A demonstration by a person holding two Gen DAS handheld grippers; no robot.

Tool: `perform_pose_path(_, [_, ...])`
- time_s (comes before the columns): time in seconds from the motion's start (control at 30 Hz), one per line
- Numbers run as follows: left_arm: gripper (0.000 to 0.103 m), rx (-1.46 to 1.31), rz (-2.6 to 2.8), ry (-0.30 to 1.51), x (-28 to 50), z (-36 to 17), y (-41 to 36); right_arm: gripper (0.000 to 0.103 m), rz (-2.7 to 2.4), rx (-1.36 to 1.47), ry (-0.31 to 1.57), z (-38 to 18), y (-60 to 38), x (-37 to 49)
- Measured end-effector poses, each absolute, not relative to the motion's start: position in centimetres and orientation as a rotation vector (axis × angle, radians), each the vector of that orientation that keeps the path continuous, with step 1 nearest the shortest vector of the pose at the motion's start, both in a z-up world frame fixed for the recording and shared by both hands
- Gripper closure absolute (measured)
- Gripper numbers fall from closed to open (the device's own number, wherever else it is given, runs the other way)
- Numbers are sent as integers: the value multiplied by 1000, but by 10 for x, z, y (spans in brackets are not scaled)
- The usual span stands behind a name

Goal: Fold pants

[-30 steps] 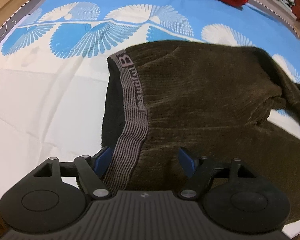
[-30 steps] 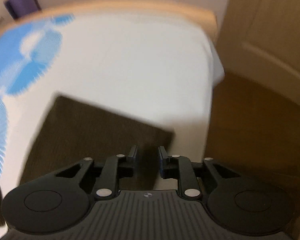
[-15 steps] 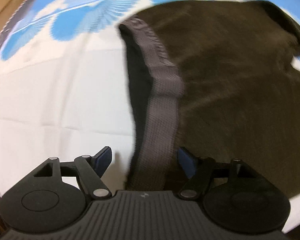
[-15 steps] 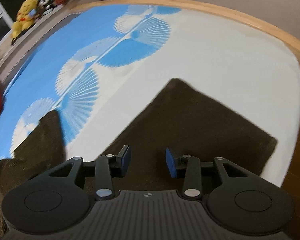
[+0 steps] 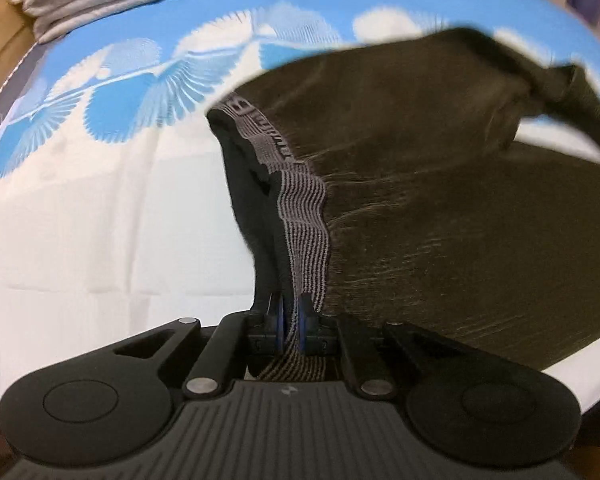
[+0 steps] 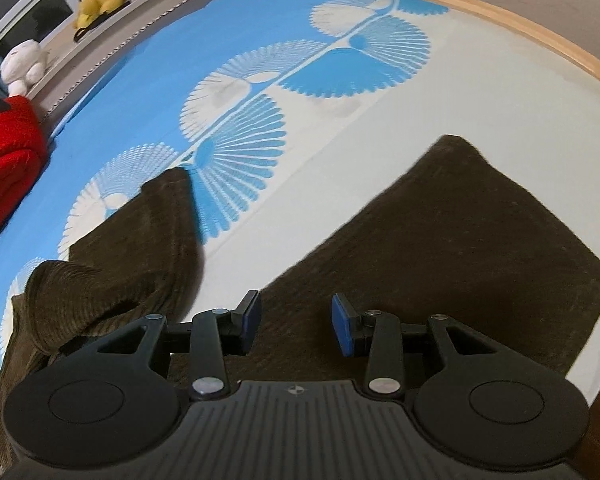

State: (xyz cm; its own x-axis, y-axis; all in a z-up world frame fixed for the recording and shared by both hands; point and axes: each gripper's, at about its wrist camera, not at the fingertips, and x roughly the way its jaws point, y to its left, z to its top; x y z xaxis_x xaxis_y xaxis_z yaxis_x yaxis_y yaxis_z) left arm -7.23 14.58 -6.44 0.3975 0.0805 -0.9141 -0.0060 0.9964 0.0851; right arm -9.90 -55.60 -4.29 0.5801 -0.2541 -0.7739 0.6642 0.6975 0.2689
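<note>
Pants [image 5: 440,208] lie spread on the blue and white bed sheet [image 5: 80,216], brown and ribbed. My left gripper [image 5: 291,326] is clamped tight on their striped grey waistband [image 5: 304,216], which bunches up between the blue pads. My right gripper [image 6: 295,322] hangs over one flat leg [image 6: 440,248] with its fingers spread apart, holding nothing. The other leg [image 6: 140,248] lies crumpled to its left.

The left gripper [image 5: 291,326] is clamped on the waistband [image 5: 304,216] of the pants [image 5: 460,216], blue pads [image 5: 303,330] pressed together on the fabric. The right gripper [image 6: 295,322] hovers low with its jaws apart, pads [image 6: 342,330] gripping nothing.
</note>
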Motion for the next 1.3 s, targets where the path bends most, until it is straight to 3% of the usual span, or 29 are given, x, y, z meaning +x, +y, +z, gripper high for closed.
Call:
perform_pose_path(0.2, [94, 491, 81, 1249, -80, -95, 122, 62, -526, 541, 752, -41, -543, -77])
perform_pose_path(0.33, [70, 286, 118, 1086, -60, -58, 127, 62, -491, 517, 720, -41, -538, -60])
perform_pose_path(0.37, [70, 236, 104, 1063, -52, -53, 125, 62, -484, 516, 712, -42, -538, -56])
perform_pose_path(0.4, [70, 177, 88, 1032, -44, -46, 119, 64, -476, 516, 704, -42, -538, -51])
perform_pose_path(0.5, [70, 90, 44, 972, -23, -32, 90, 83, -436, 519, 679, -45, -538, -36])
perform_pose_path(0.6, [83, 45, -27, 939, 1, -29, 47, 84, -403, 531, 651, -48, -540, -20])
perform_pose_path(0.63, [91, 39, -45, 930, 5, -29, 35, 83, -397, 544, 642, -49, -543, -14])
perform_pose_path(0.73, [96, 31, -126, 902, 21, -34, -6, 83, -378, 619, 614, -56, -556, 3])
perform_pose_path(0.87, [96, 45, -196, 894, 48, -51, -51, 78, -367, 643, 620, -70, -569, 30])
perform_pose_path(0.93, [95, 36, -219, 896, 67, -65, -65, 66, -369, 654, 637, -81, -576, 44])
perform_pose_path(1.03, [94, 46, -250, 900, 95, -88, -81, 61, -364, 637, 674, -96, -582, 65])
perform_pose_path(1.1, [92, 67, -261, 916, 112, -106, -94, 59, -361, 622, 695, -105, -584, 78])
perform_pose_path(1.2, [80, 101, -280, 986, 133, -135, -106, 58, -332, 577, 701, -110, -582, 95])
perform_pose_path(1.3, [60, 168, -280, 1012, 145, -156, -121, 58, -296, 505, 707, -108, -575, 111])
